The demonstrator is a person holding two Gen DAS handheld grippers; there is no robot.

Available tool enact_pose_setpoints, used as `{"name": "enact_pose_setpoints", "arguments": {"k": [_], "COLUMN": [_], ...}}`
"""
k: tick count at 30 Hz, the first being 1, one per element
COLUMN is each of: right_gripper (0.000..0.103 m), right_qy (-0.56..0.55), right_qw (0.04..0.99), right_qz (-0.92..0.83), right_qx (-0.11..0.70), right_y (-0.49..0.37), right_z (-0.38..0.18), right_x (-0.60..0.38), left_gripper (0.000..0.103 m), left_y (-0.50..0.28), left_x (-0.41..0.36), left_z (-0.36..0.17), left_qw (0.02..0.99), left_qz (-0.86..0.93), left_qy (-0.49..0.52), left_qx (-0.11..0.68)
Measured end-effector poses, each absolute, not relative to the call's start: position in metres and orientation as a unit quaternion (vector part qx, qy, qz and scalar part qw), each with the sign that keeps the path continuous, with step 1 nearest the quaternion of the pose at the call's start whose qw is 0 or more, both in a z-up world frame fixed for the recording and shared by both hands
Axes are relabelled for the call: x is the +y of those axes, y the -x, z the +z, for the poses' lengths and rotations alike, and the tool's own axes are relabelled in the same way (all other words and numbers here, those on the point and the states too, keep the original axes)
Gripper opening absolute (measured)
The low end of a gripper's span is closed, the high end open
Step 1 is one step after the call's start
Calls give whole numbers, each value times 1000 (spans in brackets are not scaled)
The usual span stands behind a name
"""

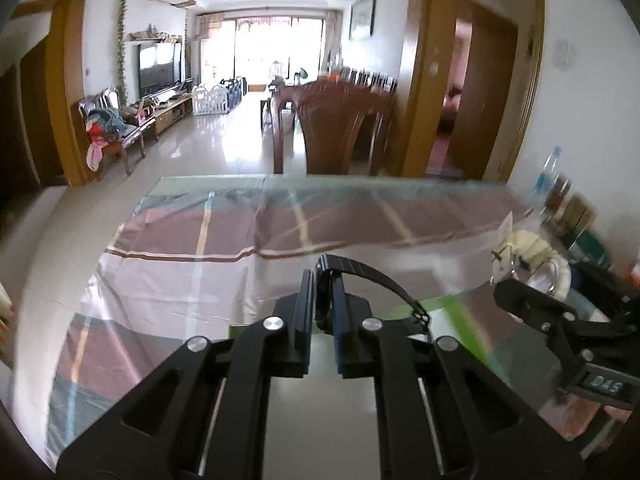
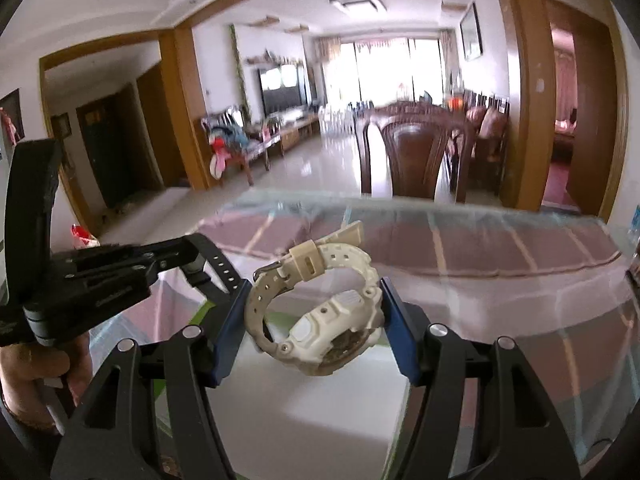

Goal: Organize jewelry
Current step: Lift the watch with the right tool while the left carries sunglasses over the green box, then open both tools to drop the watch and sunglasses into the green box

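Note:
My left gripper (image 1: 323, 280) is shut on a black watch (image 1: 372, 276), whose strap arcs out to the right of the fingers. In the right wrist view the same gripper (image 2: 192, 264) shows at the left with the black watch strap (image 2: 218, 266) hanging from it. My right gripper (image 2: 314, 292) is shut on a chunky white watch (image 2: 328, 308), held above a white box with a green edge (image 2: 312, 412). The white watch also shows at the right in the left wrist view (image 1: 532, 260), held by my right gripper (image 1: 520, 284).
A glass-topped table with a pink striped cloth (image 1: 224, 240) lies under both grippers. A wooden chair (image 1: 340, 132) stands past its far edge. Bottles and boxes (image 1: 568, 204) line the wall at the right. The white box also shows below my left gripper (image 1: 320, 400).

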State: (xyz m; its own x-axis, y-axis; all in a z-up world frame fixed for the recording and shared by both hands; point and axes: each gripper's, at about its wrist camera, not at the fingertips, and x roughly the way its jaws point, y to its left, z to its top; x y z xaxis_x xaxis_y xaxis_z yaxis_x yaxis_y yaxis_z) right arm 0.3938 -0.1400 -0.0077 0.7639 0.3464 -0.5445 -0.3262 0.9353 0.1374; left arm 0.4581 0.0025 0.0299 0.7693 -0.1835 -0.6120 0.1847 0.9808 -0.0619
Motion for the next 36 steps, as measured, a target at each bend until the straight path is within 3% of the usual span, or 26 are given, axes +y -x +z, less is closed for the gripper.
{"name": "enact_pose_setpoints", "arguments": {"k": [11,18,20,21,22,24,26,30,36], "right_gripper": [62,63,64,68,72,88,93,93,93], "right_qy": [-11,-5,1,1,-1,-3,-6,-10,3], "right_qw": [902,897,896,897,899,906,915,924,946], "right_qz": [162,152,148,146,141,127,111,116,127], "right_qx": [400,416,419,418,414,403,389,363,299], "right_y": [-443,-452,-451,-452,-455,-455,-451,-437,-399], "right_z": [-92,-105,-103,-103,-102,-94,-83,-59,-9], "right_x": [-133,-133,-132,-131,-132,-135,-139,-141,-135], "left_gripper": [9,10,15,32,62,87,92,97,97], "left_y": [-503,-508,-509,-509,-506,-496,-485,-459,-413], "left_x": [24,25,21,19,16,10,7,24,47], "left_z": [-37,-54,-59,-60,-60,-51,-40,-22,6], "left_qw": [903,891,886,884,884,897,907,925,946], "left_qz": [-85,-90,-92,-93,-90,-81,-72,-72,-73], "left_qy": [-2,-1,-11,-19,-30,-55,-78,-47,-5], "left_qx": [422,445,454,458,458,432,408,369,315]}}
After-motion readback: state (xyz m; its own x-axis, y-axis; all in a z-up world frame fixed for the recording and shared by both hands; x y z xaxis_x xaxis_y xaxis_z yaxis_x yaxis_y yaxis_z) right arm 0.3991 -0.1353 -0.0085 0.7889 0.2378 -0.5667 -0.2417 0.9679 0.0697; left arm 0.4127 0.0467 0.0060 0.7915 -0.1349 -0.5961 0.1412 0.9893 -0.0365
